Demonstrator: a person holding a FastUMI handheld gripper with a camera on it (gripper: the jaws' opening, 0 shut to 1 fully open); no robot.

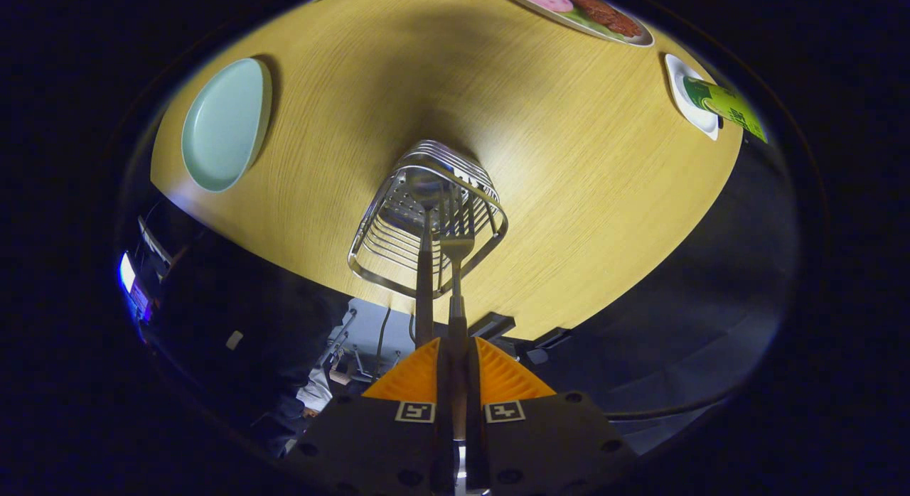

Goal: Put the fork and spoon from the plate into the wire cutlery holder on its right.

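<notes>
A pale yellow wood grain is being shown by the round table (569, 197). A plain light mint green is being displayed by the oval plate (224, 126). Bright silver metal is being shown by the wire cutlery holder (398, 247), the fork (457, 233) and the spoon (424, 190). Pink, brown and green are being carried by the printed plate (583, 13). White is being shown by the small dish (686, 98), with a green and yellow packet (725, 106) lying on it.
</notes>
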